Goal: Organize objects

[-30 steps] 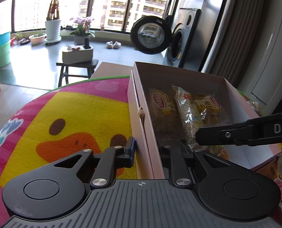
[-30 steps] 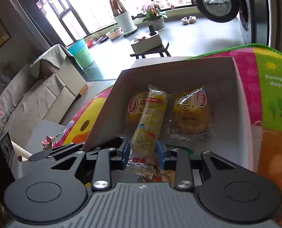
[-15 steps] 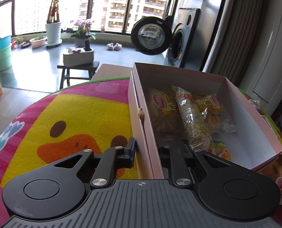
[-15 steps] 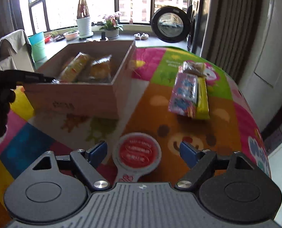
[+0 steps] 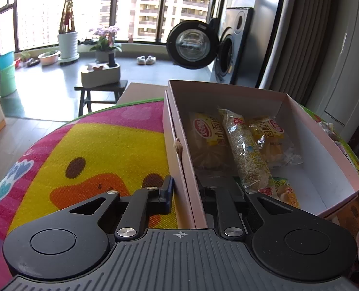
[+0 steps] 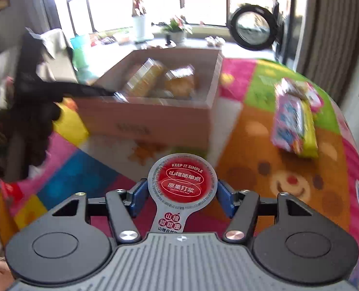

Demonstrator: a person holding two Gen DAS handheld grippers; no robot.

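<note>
With our left gripper (image 5: 184, 191) we pinch the near left wall of the open pale pink cardboard box (image 5: 179, 150), one finger outside on the colourful cartoon-print play mat (image 5: 87, 145) and the other inside the box. The box sits on the mat and holds two yellow bread packets (image 5: 207, 135), lying side by side at the far end, with a long clear packet of puffed grain bar (image 5: 247, 155) lying across between them, and a small green and orange sachet (image 5: 286, 191) at the near end. Our right gripper (image 6: 180, 194) has its blue-padded fingers (image 6: 138, 195) spread on either side of a round grey-rimmed snack pack with a red label and a flat tab (image 6: 182, 181); the pads appear to touch its rim, but we cannot tell whether they grip it firmly. That view is blurred with motion. The snack pack sits low over the mat, in front of the box's near side. To the right on the mat lies a small pile of pink and yellow snack packets (image 6: 293, 123), well apart from the box.
</note>
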